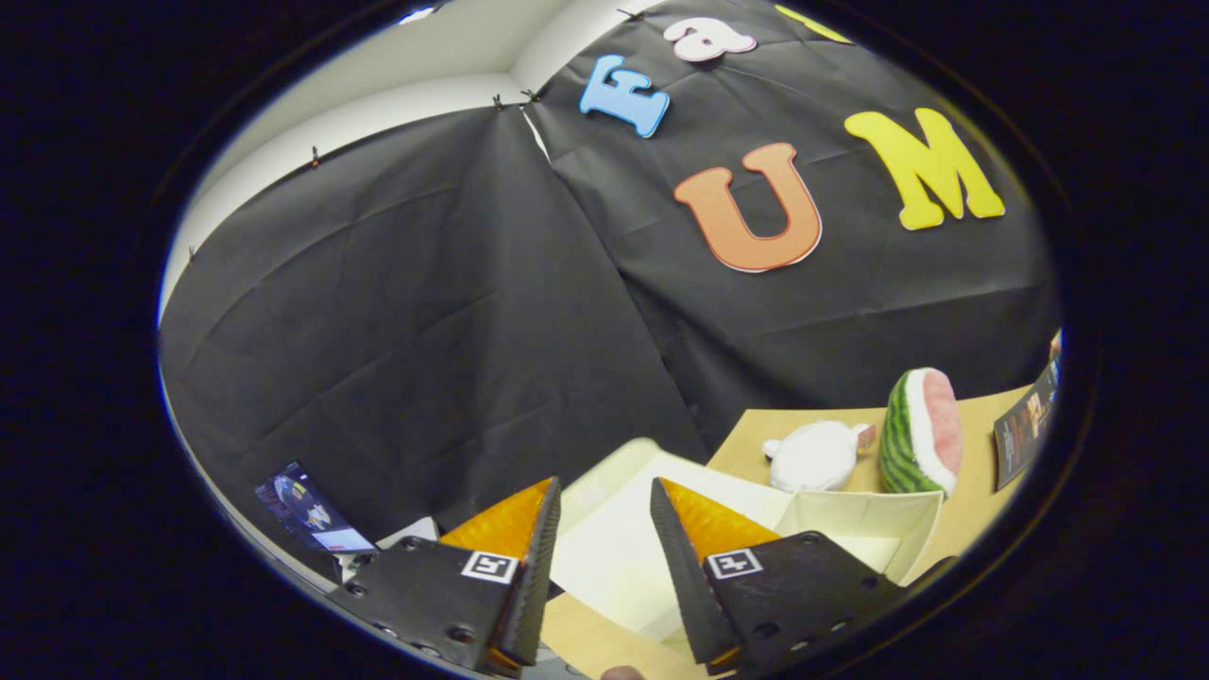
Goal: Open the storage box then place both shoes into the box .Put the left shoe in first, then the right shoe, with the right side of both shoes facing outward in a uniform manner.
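Between the fingers: the gripper [604, 515] is released, its 2 fingers spread apart with nothing clasped; the pale surface of the storage box [604, 557] shows through the gap.
Gripper pose: tilted, aimed over the box toward the booth wall; each finger carries a small square marker on its dark mount.
Just ahead of the fingers: the storage box, white, smooth, flat-sided; an upright wall [864, 519] of it stands beside the right finger. I cannot tell whether the lid is open.
Under the box: a tan table [756, 434], matte and plain.
Beyond the right finger: a white plush toy [814, 457], rounded and soft, lying on the table; just beside it a plush watermelon slice [921, 433], striped green rind, pink flesh, standing on edge.
Farther right: a dark printed booklet [1025, 430] on the table.
Beyond the left finger: a lit screen [307, 515], low by the black cloth wall [425, 312], which is creased.
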Motion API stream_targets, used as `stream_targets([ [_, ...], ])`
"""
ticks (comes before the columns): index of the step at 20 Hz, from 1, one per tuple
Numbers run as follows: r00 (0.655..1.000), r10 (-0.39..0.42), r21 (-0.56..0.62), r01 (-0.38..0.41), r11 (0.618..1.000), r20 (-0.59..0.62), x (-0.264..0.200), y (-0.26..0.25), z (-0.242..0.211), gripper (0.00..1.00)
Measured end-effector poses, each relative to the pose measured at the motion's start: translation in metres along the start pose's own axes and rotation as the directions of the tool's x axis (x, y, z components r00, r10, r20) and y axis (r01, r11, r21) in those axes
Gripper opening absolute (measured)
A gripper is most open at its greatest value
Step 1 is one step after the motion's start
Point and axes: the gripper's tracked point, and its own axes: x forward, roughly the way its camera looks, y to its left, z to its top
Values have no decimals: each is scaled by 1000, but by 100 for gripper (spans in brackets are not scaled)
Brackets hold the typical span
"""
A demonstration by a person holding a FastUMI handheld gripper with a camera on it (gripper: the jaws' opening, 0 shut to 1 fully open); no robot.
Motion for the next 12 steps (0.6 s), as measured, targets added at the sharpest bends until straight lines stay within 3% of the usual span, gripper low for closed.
stream_targets([
  [6,971,-197,-54,206,977,137,-68,-58,29,89],
  [12,885,-415,-75,438,896,212,-181,-147,26,94],
])
